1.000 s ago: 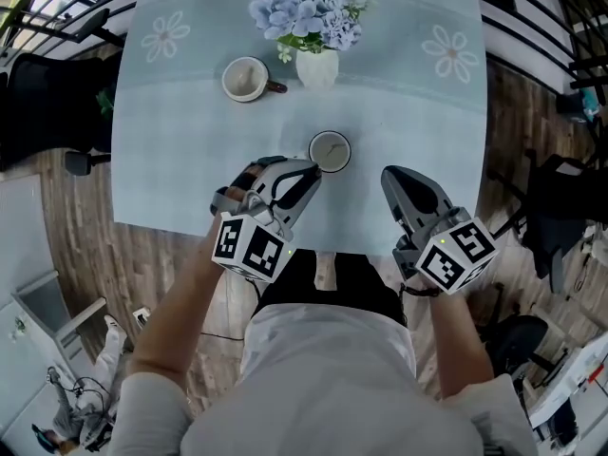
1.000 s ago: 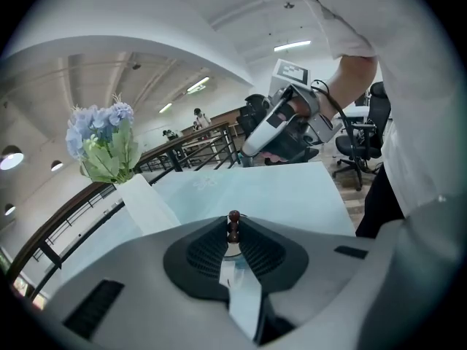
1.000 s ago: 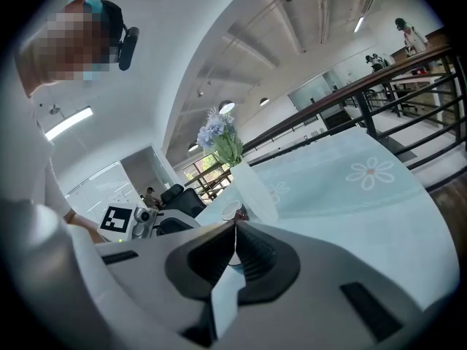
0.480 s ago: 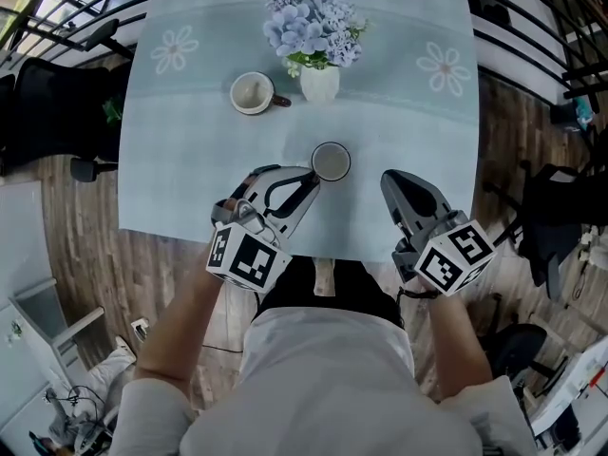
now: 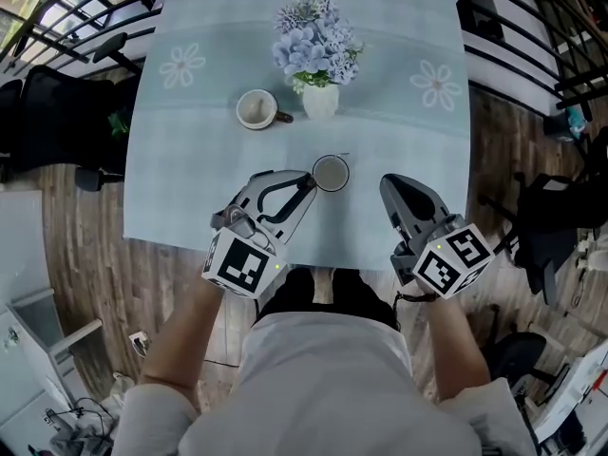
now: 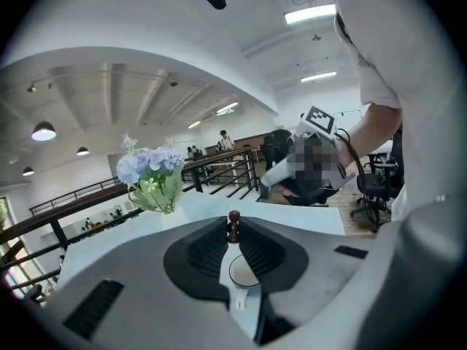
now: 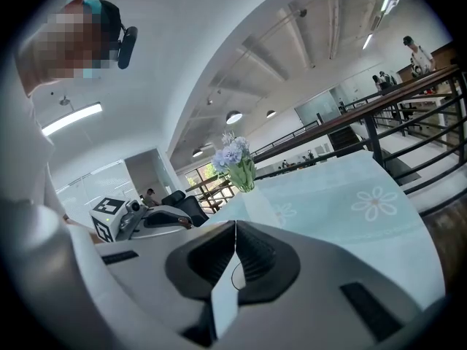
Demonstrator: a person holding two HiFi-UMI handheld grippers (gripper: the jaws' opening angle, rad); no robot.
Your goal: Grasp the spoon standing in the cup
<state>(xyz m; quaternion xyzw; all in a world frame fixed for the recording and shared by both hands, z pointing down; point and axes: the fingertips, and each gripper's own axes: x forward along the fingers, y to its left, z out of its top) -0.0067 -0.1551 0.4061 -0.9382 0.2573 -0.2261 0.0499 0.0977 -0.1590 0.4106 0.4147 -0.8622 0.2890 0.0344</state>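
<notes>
A white cup point(image 5: 330, 173) stands near the front of the table with the pale blue cloth point(image 5: 180, 198). In the left gripper view a brown wooden spoon handle point(image 6: 233, 233) sticks up from the cup point(image 6: 244, 272). My left gripper point(image 6: 233, 223) is shut on the handle's knobbed top. From the head view the left gripper point(image 5: 310, 180) reaches to the cup's left rim and hides the spoon. My right gripper point(image 5: 388, 186) hovers to the right of the cup, a little apart from it. Its pads meet with nothing between them point(image 7: 235, 228).
A white vase of blue flowers point(image 5: 318, 50) stands behind the cup, with a second mug point(image 5: 256, 109) to its left. Black chairs point(image 5: 57, 112) and railings flank the table. The table's front edge point(image 5: 285, 250) lies just below both grippers.
The head view has shifted, so the table sits lower and further right in the picture. Both grippers keep about the same places beside the cup.
</notes>
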